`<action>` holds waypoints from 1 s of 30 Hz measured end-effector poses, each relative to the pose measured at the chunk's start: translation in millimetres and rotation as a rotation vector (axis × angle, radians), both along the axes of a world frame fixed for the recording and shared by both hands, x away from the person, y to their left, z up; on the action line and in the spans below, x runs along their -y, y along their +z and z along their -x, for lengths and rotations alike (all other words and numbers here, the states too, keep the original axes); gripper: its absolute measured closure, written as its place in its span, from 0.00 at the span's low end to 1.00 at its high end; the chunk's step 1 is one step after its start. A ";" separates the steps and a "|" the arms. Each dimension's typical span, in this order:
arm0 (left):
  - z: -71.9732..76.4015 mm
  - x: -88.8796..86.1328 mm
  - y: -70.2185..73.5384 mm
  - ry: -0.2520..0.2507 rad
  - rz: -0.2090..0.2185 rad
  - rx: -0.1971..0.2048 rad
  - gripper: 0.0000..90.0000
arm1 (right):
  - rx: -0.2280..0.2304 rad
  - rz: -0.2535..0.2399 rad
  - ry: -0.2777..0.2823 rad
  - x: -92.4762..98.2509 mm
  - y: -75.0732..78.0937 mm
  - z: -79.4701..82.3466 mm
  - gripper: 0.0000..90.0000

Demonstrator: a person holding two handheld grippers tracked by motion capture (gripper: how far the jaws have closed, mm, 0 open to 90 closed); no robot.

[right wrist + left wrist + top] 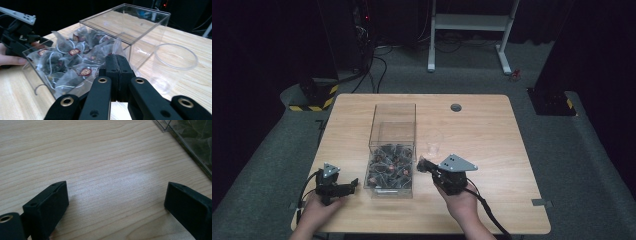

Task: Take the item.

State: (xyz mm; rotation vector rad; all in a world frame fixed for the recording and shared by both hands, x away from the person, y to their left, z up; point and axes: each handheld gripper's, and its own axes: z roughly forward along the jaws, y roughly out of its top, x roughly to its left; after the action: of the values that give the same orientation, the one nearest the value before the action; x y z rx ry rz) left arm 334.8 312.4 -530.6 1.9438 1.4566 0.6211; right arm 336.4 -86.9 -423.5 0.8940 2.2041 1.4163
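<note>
1. The right gripper (117,62) has its jaws pressed together on a corner of a pyramid tea bag (117,46), whose mesh tip pokes up just past the jaw ends. The bag hangs at the near rim of the clear acrylic box (130,15), right above the other tea bags (75,53) heaped inside.
2. Judging by this, the step in hand is carrying one picked bag out of the box; the lift looks barely begun, as the bag is close over the heap.
3. The clear plastic cup (175,62) stands on the worktop (200,45) to the right of this gripper's jaws and slightly beyond them, just beside the box wall. It seems the likely destination.
4. The next move calls for raising the bag clear of the box rim, swinging it over the cup mouth, then parting the jaws. The cup is light, so a brush could tip it.
5. The left gripper (116,200) rests low over bare worktop with jaws spread wide, nothing between them, the box to its right.
</note>
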 end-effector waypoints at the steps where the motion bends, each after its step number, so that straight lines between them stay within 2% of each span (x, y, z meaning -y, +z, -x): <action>1: 0.0 -0.1 0.1 0.000 -0.001 0.000 0.06 | -0.005 -0.002 -0.006 1.1 -0.2 -0.6 1.00; 15: -0.1 0.3 -0.1 -0.001 -0.003 0.001 0.06 | 0.014 0.027 -0.052 14.2 2.3 -10.4 1.00; 30: -0.1 0.5 -0.2 0.002 0.001 0.003 0.06 | 0.011 0.025 -0.079 19.6 1.8 -21.2 1.00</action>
State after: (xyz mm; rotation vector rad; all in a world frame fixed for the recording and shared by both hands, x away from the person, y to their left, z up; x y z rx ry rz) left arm 334.9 311.8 -530.8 1.9398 1.4570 0.6238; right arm 357.6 -106.5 -421.7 0.9518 2.1492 1.3514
